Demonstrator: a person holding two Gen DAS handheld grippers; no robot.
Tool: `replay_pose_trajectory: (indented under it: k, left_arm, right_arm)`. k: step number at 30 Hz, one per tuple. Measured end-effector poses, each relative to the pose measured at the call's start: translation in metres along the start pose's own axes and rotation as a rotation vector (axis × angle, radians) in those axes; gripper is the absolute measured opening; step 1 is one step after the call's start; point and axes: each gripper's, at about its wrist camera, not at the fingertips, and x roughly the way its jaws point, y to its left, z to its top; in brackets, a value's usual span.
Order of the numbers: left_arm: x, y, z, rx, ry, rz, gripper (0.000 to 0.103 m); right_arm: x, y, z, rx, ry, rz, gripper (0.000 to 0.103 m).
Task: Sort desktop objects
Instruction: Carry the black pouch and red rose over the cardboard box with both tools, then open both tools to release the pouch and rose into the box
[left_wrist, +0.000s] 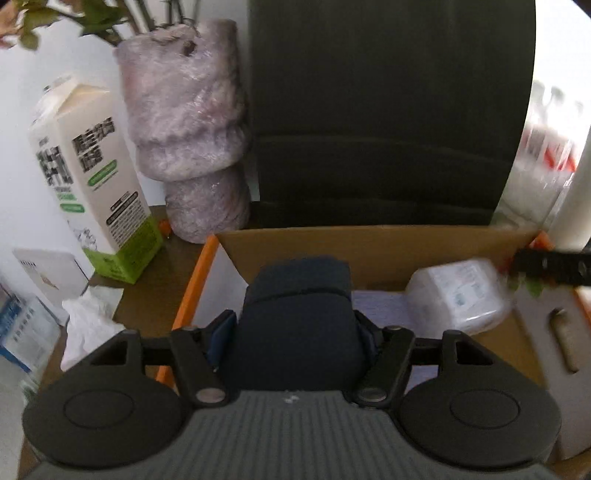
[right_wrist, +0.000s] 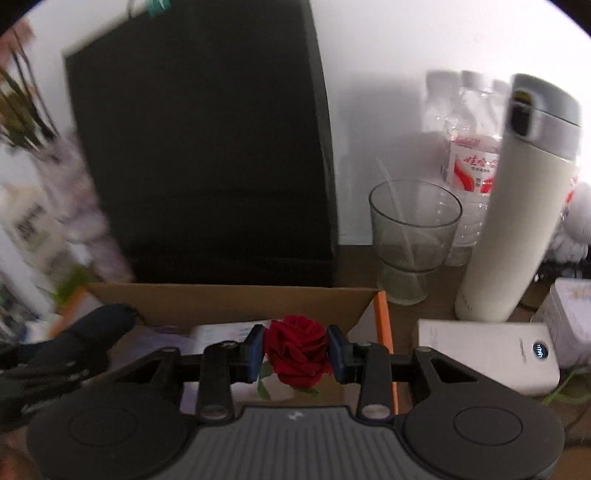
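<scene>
While the left claw (left_wrist: 295, 332) grips a navy bundle (left_wrist: 299, 317), the right claw (right_wrist: 295, 352) flanks a red rose (right_wrist: 295, 347), labels blurred.

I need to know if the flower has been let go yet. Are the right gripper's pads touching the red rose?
Cannot tell. In the right wrist view the red rose sits between the right gripper's blue pads, petals reaching both, but whether they press is unclear.

My left gripper (left_wrist: 295, 332) clamps a dark navy bundle (left_wrist: 299, 314) over the cardboard box (left_wrist: 369, 251); a milk carton (left_wrist: 92, 177) stands left.
</scene>
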Motion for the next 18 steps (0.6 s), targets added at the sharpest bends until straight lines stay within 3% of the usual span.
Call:
replay_pose_trajectory:
  k: [2, 4, 6, 12, 18]
  left_arm:
    - [0.001, -0.002, 0.002, 0.023, -0.027, -0.002, 0.082]
    - [-0.006, 0.002, 0.008, 0.005, -0.056, -0.021, 0.088]
    - [-0.011, 0.007, 0.018, -0.011, -0.062, -0.062, 0.089]
    - [-0.045, 0.011, 0.032, -0.005, -0.091, -0.050, 0.096]
    - [-0.084, 0.019, 0.009, 0.003, -0.024, -0.057, 0.097]
  right_arm:
    - [0.014, 0.005, 0.000, -0.041, 0.004, -0.042, 0.046]
    - [0.025, 0.007, 0.001, -0.048, 0.026, -0.053, 0.049]
    - [0.027, 0.008, 0.002, -0.036, 0.023, -0.056, 0.060]
    - [-0.003, 0.008, 0.001, -0.011, -0.003, -0.023, 0.067]
    - [-0.067, 0.019, -0.020, -0.045, -0.021, -0.010, 0.072]
